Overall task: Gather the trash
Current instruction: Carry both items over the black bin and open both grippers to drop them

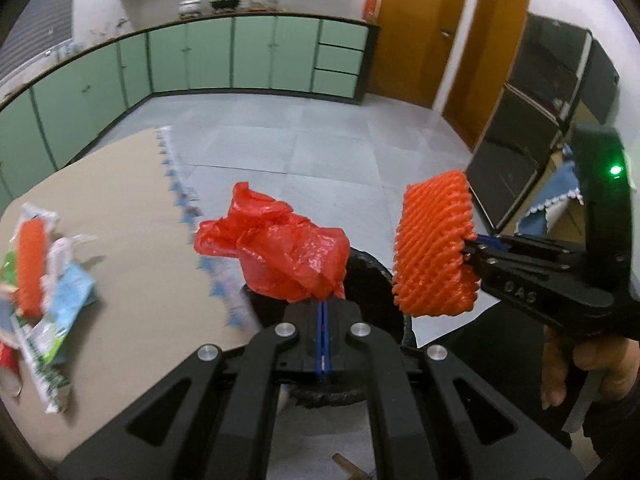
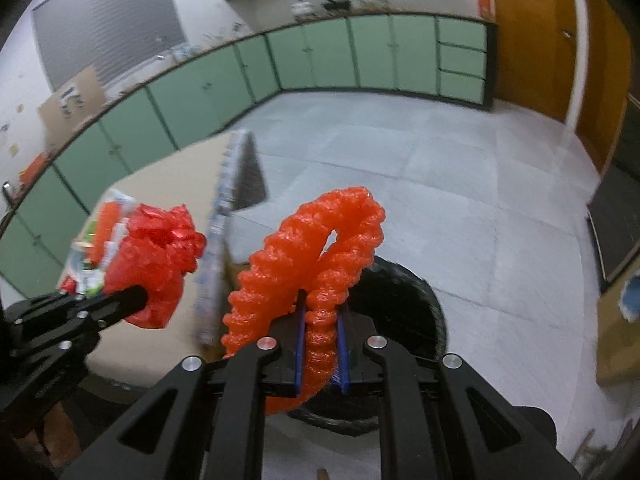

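Note:
My left gripper [image 1: 323,307] is shut on a crumpled red plastic bag [image 1: 276,246] and holds it in the air past the table's edge; it also shows in the right wrist view [image 2: 154,264]. My right gripper [image 2: 322,322] is shut on an orange foam fruit net [image 2: 316,264], also seen in the left wrist view [image 1: 434,246]. Both pieces hang above a black-lined trash bin [image 2: 412,304] on the floor, which also shows in the left wrist view [image 1: 376,276]. More trash [image 1: 40,280], wrappers and another orange net, lies on the beige table [image 1: 128,208].
The table's edge has a blue-and-white trim [image 1: 180,200]. Green cabinets [image 1: 224,56] line the far wall. Wooden doors [image 1: 424,28] and a dark cabinet [image 1: 532,120] stand to the right. Grey tiled floor [image 2: 440,184] lies around the bin.

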### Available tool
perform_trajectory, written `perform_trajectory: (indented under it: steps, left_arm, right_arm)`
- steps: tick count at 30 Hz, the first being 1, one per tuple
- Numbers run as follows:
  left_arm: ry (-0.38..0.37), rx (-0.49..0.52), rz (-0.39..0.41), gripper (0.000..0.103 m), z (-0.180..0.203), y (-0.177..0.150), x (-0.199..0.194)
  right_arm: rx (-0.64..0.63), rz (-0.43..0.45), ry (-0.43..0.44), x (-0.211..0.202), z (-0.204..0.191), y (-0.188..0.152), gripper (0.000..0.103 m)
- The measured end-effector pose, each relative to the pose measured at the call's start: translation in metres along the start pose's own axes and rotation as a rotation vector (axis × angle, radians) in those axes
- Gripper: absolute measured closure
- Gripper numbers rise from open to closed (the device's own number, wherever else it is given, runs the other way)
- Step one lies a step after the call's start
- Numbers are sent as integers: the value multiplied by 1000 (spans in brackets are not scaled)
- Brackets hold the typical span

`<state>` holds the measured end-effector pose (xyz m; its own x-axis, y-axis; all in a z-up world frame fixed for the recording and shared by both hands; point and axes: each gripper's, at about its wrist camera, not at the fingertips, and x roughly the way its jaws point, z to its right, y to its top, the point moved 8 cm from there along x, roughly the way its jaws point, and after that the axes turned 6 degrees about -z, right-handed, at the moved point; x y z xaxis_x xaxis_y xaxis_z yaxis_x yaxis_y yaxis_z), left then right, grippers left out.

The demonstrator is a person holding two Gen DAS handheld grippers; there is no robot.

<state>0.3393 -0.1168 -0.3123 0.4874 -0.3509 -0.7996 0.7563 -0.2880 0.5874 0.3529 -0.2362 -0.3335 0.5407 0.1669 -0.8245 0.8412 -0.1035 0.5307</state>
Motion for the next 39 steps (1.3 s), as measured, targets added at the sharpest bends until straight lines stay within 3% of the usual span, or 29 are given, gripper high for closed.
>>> perform_trajectory:
  steps: [5, 11, 15, 17, 22, 24, 29, 32, 35, 39]
  left_arm:
    - [-41, 36, -72, 103, 27, 1, 61]
    - [-50, 45, -163, 103, 32, -10, 128]
    - [-52, 23, -214, 100, 24, -16, 158]
    - [-45, 18, -226, 99, 21, -18, 166]
    - [-30, 14, -233, 85, 18, -17, 173]
    - [-22, 12, -224, 74, 15, -15, 171]
    - [-13, 11, -220, 73, 11, -16, 167]
    - [-3, -2, -209, 64, 8, -15, 160]
    - [16, -19, -173, 53, 1, -13, 142]
    - [41, -50, -129, 45, -12, -12, 112]
  right_arm:
    - [56, -100, -38, 58, 42, -10, 90]
    - [92, -169, -39, 106, 57, -12, 90]
    - [103, -205, -33, 127, 60, -14, 83]
    - [116, -219, -30, 132, 65, -17, 73]
    - [135, -217, -40, 135, 71, -16, 69]
    - [144, -218, -40, 135, 73, -17, 69]
    - [155, -197, -39, 130, 75, -14, 68]
    - [163, -193, -39, 129, 77, -13, 66]
    - [157, -182, -40, 123, 75, -11, 66]
    - [123, -155, -43, 111, 64, -6, 66]
